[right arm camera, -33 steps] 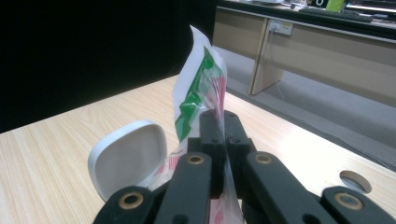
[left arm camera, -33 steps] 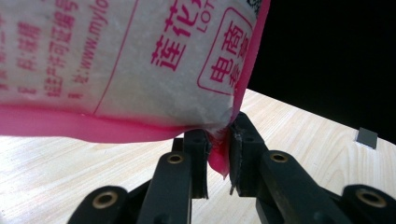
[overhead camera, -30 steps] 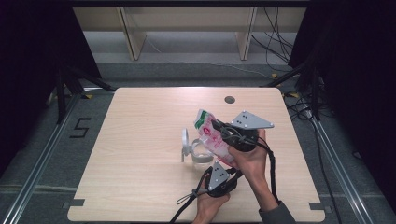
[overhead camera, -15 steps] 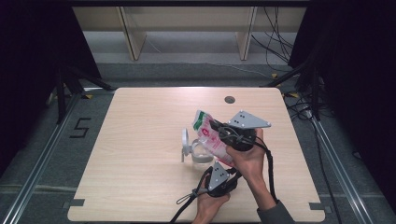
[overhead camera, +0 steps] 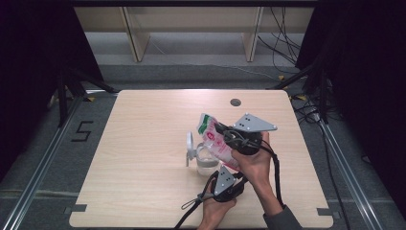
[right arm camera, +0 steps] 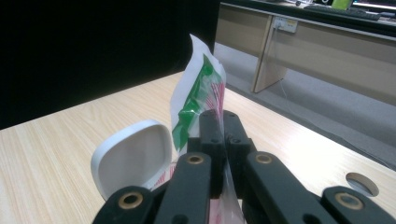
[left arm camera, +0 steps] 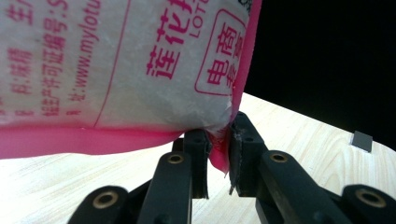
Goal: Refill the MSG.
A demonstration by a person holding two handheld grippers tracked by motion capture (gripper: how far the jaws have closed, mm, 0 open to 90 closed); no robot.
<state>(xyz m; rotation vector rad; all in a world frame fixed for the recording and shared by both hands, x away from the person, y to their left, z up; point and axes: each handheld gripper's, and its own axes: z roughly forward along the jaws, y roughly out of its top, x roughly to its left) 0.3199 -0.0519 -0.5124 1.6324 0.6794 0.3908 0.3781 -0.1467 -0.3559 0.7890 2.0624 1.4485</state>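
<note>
Both grippers are clamping the pink-and-white printed plastic pouch (overhead camera: 216, 139): the left gripper (left arm camera: 217, 156) is pinching its lower pink corner, and the right gripper (right arm camera: 223, 128) is gripping the green-topped edge. The pouch is hanging tilted just above the clear plastic jar (overhead camera: 207, 162), whose white hinged lid (right arm camera: 130, 156) is standing open. Judgement: the pouring step is underway; next, the left gripper should raise that corner.

Beyond the pale wood tabletop (overhead camera: 143, 158) lies grey floor (overhead camera: 191, 72), then a wooden shelf unit (overhead camera: 191, 19); black curtains (overhead camera: 33, 62) flank it.
</note>
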